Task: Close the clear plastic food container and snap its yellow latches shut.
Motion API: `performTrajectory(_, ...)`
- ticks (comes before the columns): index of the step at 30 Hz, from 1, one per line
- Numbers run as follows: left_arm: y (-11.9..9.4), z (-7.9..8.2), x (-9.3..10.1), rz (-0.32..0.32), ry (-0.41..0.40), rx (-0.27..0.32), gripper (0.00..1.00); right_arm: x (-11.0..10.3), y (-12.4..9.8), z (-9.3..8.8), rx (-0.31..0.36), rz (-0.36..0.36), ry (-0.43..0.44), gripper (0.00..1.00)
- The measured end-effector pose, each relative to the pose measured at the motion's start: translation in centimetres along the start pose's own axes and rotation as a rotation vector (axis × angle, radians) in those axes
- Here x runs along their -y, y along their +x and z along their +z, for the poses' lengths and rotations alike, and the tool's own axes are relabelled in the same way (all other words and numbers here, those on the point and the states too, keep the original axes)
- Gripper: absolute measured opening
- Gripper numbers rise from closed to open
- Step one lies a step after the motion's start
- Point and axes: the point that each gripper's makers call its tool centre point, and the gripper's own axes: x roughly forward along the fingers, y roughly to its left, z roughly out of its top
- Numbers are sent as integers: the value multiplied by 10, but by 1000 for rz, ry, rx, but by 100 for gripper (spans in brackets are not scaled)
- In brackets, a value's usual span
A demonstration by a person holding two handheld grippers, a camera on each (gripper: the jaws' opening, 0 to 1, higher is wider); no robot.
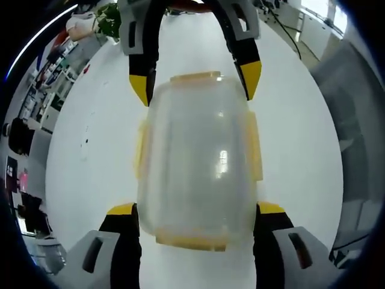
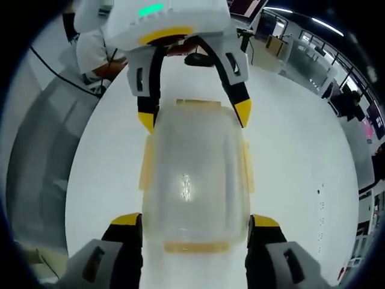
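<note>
Container (image 1: 195,159) sits dead center on the white table (image 1: 301,150) in the left gripper view, lid already on top as far as I can tell. The left gripper (image 1: 195,211) has its jaws spread wide, one on each side of the near end at 7 and 5 o'clock, right up against the walls, but I can't say they're actually squeezing it. The right gripper (image 1: 195,81) comes in from 12 o'clock, jaws also apart, straddling the far end. Yellow latches (image 1: 255,147) show at 3, 9, 12 and 6 o'clock.

Right gripper view is the same thing mirrored: container (image 2: 195,174) in the middle, right gripper (image 2: 195,221) open around the near end, left gripper (image 2: 195,114) open around the far end at 12. Side latches (image 2: 247,165) seem to flare out a bit, though the fisheye makes it fuzzy.

So my read: lid's placed, latches probably not snapped yet. All four are still to press down.
</note>
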Motion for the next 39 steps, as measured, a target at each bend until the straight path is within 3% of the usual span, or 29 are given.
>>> performTrajectory(17,2,-2,-10,8,0,3,76,10,1,1,-6,-2,-2,70)
performTrajectory(21,2,-1,-11,15,-4,18,77,9,-2,3,13,-8,17,71)
performTrajectory(25,-3,0,-17,42,-42,37,87,10,-6,3,32,-25,40,72)
performTrajectory(27,-7,2,-17,39,-53,49,82,9,-9,3,37,-37,39,72)
performTrajectory(31,-9,2,-16,48,-67,56,83,8,-16,9,87,-64,64,77)
performTrajectory(39,-14,-2,-5,62,-97,64,85,4,-28,2,115,-113,134,75)
